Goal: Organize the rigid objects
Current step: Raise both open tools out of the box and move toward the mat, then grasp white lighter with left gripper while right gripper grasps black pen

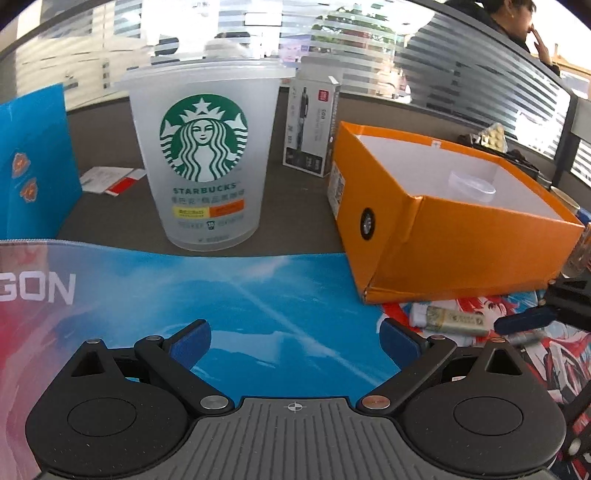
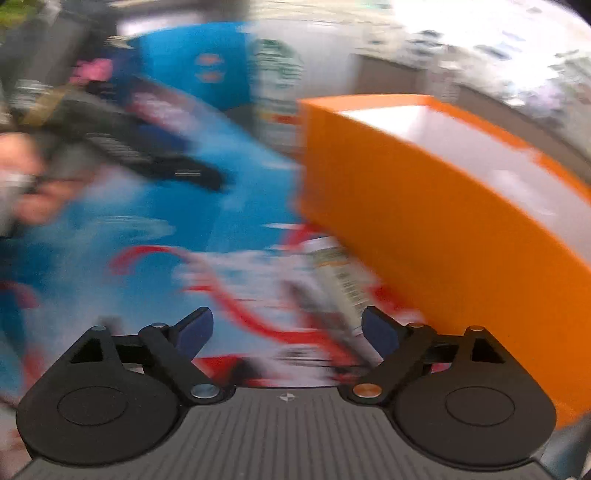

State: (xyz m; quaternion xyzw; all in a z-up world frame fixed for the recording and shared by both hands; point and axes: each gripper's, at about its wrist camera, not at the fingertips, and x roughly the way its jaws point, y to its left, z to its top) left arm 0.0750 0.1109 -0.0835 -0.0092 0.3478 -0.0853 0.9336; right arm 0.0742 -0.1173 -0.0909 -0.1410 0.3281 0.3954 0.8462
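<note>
My left gripper (image 1: 295,339) is open with nothing between its blue pads, low over a printed desk mat (image 1: 258,295). Ahead of it stands a frosted Starbucks cup (image 1: 203,155). To the right sits an open orange box (image 1: 443,229) with a small clear lid (image 1: 471,186) inside. A small labelled tube (image 1: 452,319) lies on the mat in front of the box. The right wrist view is blurred. My right gripper (image 2: 288,328) is open and holds nothing, and the tube (image 2: 340,280) lies just beyond its right finger, beside the orange box (image 2: 424,229).
A pen carton (image 1: 312,129) stands behind the cup. A blue folder (image 1: 33,162) leans at the left, with papers (image 1: 110,179) near it. A pill blister (image 1: 491,136) lies beyond the box. A person (image 1: 517,26) sits behind the glass partition.
</note>
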